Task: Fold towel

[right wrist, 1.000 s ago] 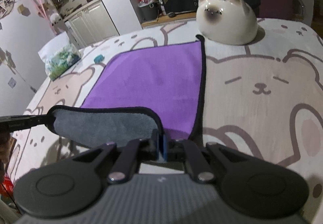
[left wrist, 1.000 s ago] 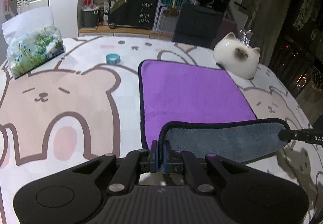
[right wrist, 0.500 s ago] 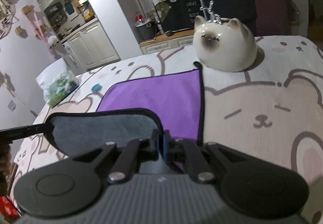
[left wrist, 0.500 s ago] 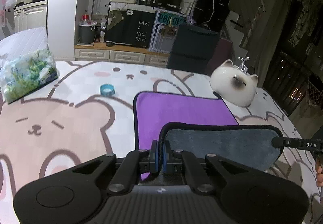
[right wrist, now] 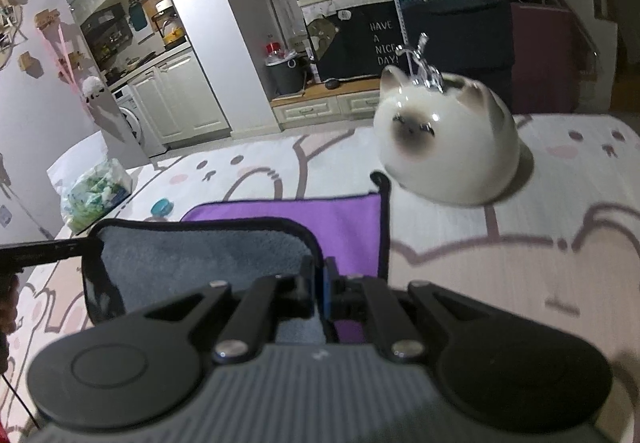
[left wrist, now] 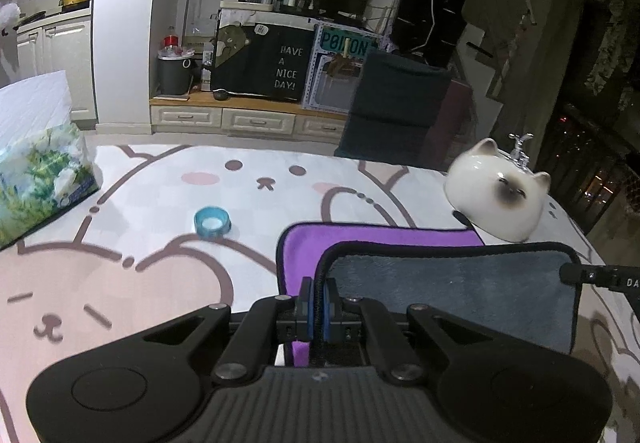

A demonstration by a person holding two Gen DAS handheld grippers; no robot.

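The towel is purple on top and grey underneath, with black trim, and lies on the bear-print table. Its near edge is lifted and carried over the purple part, grey side facing me. My left gripper is shut on the near left corner. My right gripper is shut on the near right corner of the towel. The right gripper's tip also shows in the left wrist view. Only a strip of purple shows past the raised flap.
A white ceramic cat stands just beyond the towel's far right corner, also in the right wrist view. A blue tape roll and a tissue pack lie to the left. A dark chair stands behind the table.
Both grippers have carried the held edge up and toward the far side. The grey flap covers more of the purple; the cat and far edge look closer.
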